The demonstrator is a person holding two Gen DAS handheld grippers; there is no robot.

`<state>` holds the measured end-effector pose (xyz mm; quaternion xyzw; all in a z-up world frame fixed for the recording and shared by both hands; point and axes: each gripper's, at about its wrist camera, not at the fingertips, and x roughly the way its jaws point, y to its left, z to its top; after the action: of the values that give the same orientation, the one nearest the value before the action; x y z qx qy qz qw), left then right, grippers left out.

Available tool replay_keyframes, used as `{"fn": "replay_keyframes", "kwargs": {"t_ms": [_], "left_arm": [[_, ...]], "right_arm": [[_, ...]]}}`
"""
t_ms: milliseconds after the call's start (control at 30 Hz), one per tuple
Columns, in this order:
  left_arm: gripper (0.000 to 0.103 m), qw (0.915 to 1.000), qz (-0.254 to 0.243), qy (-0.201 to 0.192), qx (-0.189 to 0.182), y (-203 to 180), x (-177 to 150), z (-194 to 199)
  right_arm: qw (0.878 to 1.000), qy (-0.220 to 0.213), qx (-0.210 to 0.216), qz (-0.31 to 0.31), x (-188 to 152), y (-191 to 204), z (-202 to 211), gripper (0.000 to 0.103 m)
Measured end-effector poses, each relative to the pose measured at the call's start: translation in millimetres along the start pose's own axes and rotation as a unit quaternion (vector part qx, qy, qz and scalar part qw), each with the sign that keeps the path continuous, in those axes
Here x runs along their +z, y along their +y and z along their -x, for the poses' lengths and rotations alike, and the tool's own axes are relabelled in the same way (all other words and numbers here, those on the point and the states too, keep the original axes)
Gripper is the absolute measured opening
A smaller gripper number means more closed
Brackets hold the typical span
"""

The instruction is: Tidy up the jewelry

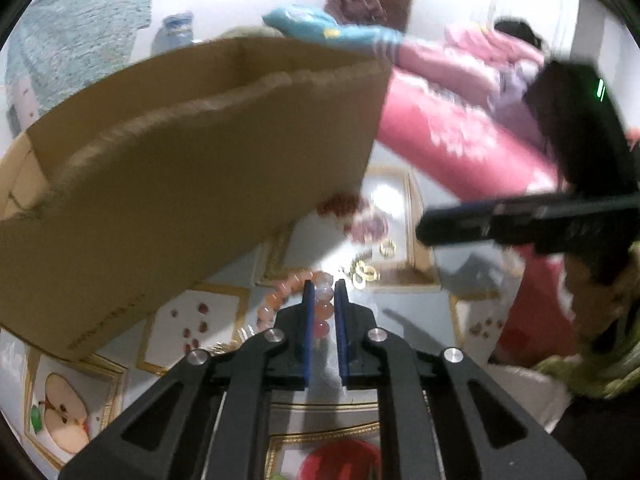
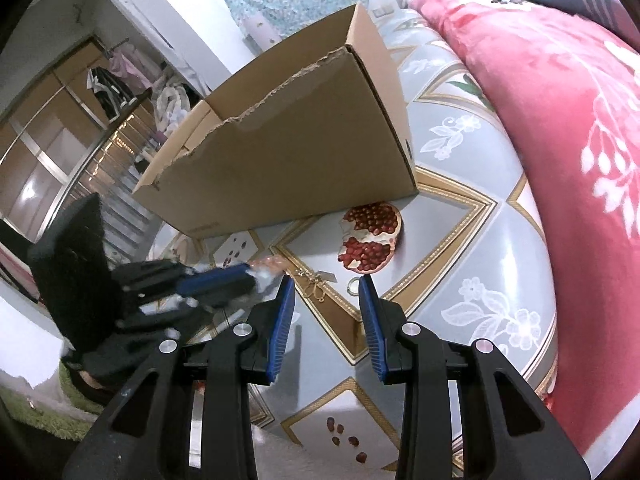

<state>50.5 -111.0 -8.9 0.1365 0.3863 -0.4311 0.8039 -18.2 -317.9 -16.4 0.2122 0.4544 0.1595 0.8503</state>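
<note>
Beads first: string of round, glossy orange-pink beads forming a bracelet (image 1: 316, 304), lying looped on the patterned table covering (image 2: 500, 248) and running straight between the blue pads of the left tongs (image 1: 323, 285). Pads drawn narrow around the strand, pinching it or nearly so; firm contact hard to confirm through the blur. Seen from the right-hand camera, left tongs (image 2: 256, 276) just to the left, tips at the same pale beads. Right tongs (image 2: 327, 282) spread wide, holding nothing, poised just short of a thin gold chain (image 2: 314, 284) and a small ring (image 2: 354, 286) ahead of the tips. Open brown cardboard box (image 2: 288, 152) beyond and to the left of both tools.

Likely handling: beads hard, smooth and slippery, strand limp and light, prone to rolling out of a shallow pinch. Best taken across one bead or the cord between two, letting the rest hang. Chain finer still, needing a low, flat pinch against the cloth.
</note>
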Motion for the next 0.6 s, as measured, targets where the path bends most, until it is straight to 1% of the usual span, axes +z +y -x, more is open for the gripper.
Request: {"fn": "replay_keyframes", "kwargs": {"t_ms": [67,100,233,367,467,600], "left_arm": [[0.009,0.9997,0.018,-0.018,-0.003,6.4,3.0,11.9],[0.009,0.9990,0.031,-0.031,-0.011,11.2,5.2,19.0],[0.009,0.9954,0.070,-0.060,-0.028,24.4,8.3,40.8],[0.009,0.9922,0.091,-0.082,-0.024,34.2,7.0,65.9],[0.009,0.9905,0.102,-0.093,-0.004,44.5,2.3,87.4],[0.009,0.9884,0.116,-0.087,0.043,60.2,-9.3,106.3]], "right_arm": [[1.000,0.001,0.001,-0.006,-0.2,-0.6,-0.9,0.034],[1.000,0.001,0.003,-0.009,-0.1,-0.6,-1.3,0.034],[1.000,-0.004,0.006,-0.008,0.3,3.1,0.1,0.034],[1.000,-0.003,0.015,-0.005,0.6,8.6,-2.2,0.034],[1.000,0.002,0.020,0.003,0.7,14.5,-7.4,0.033],[1.000,0.007,0.028,0.006,1.6,18.8,-14.2,0.033]]}}
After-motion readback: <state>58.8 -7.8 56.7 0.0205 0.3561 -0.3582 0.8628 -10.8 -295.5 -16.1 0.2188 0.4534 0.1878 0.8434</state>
